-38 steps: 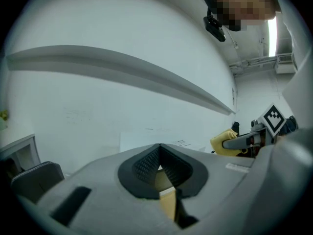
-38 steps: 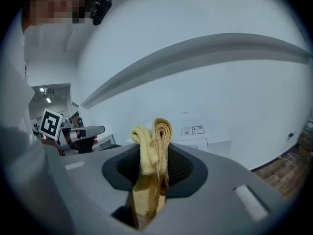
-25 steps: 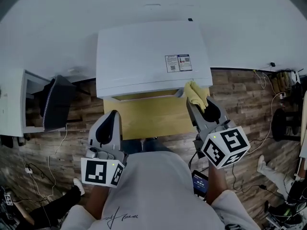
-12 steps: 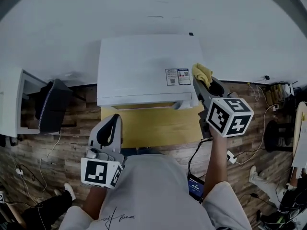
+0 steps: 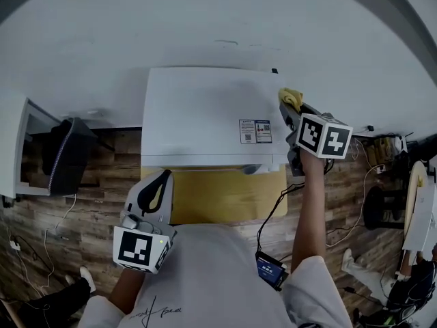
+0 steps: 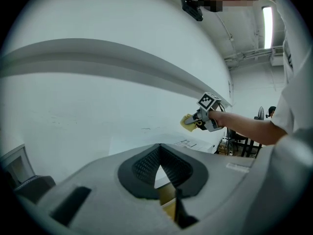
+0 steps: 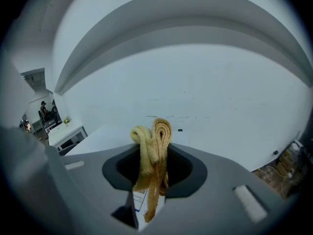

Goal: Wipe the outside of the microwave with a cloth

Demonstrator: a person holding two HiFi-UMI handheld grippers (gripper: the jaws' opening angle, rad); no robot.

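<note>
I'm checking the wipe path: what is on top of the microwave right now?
A printed label sits near the front right of the microwave top; the yellow cloth, clamped in the right gripper, is at its rear right corner. The patch beneath cloth and gripper is covered.

1 microwave (image 5: 205,115); 1 cloth (image 5: 289,97) at its right rear corner; 1 surface (image 5: 225,197) beneath it; 2 grippers: left gripper (image 5: 158,180), right gripper (image 5: 292,113).

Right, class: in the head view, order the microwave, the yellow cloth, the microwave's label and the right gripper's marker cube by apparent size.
1. microwave
2. marker cube, though it is nearer the camera, which enlarges it
3. label and cloth look about alike, so they are not ranked
</note>
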